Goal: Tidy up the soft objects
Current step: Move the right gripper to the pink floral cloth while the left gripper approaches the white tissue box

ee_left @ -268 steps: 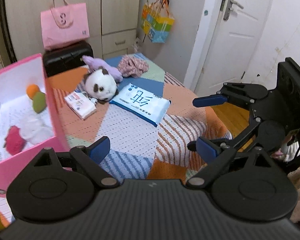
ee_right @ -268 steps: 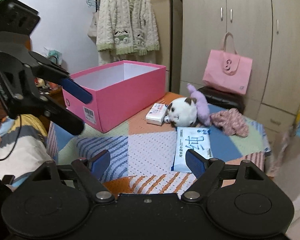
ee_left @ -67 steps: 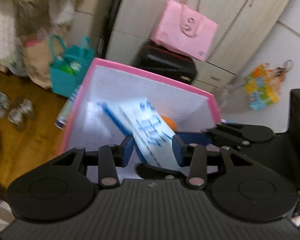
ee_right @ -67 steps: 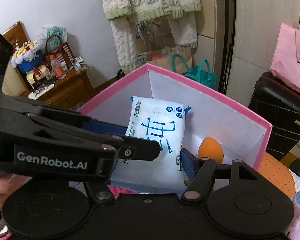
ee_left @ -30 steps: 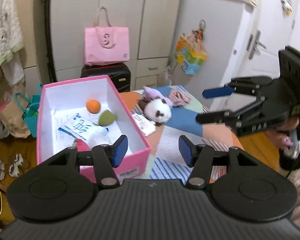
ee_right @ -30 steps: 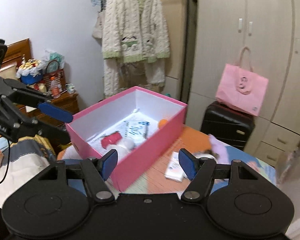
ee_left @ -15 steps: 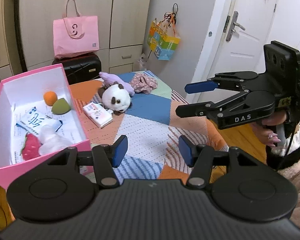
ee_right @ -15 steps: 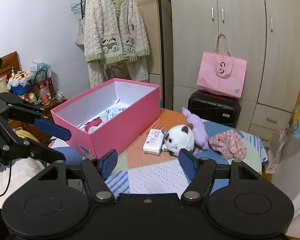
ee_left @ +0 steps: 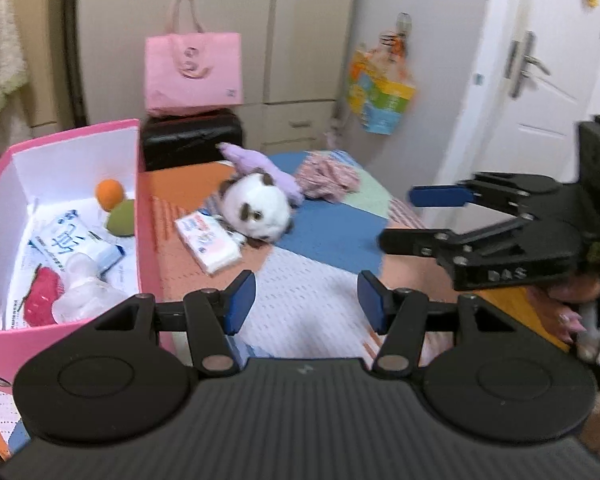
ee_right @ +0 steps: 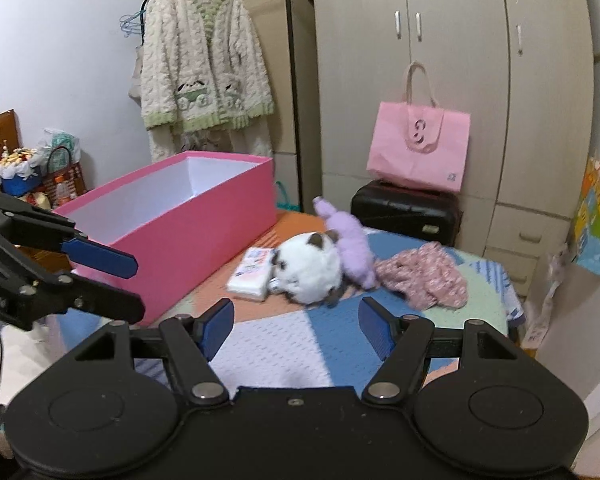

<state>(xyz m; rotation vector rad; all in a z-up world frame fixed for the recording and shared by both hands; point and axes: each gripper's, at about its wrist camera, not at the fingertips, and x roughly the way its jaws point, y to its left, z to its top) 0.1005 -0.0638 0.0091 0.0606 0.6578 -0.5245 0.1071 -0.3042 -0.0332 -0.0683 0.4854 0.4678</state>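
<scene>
Left wrist view: my left gripper [ee_left: 306, 306] and right gripper [ee_left: 396, 216] gape, empty. Beyond them, beside the pink box [ee_left: 144, 216], a white tissue pack [ee_left: 209, 241] lies slanting far-left to near-right. A round white-and-brown plush [ee_left: 257, 211] faces me just behind.

Blue wipes pack [ee_left: 73, 246] now inside the pink box [ee_left: 139, 184], gone from the table's middle. Both grippers, left [ee_left: 306, 306] and right [ee_right: 296, 326], empty, withdrawn from the box, lower over the table's near edge.
</scene>
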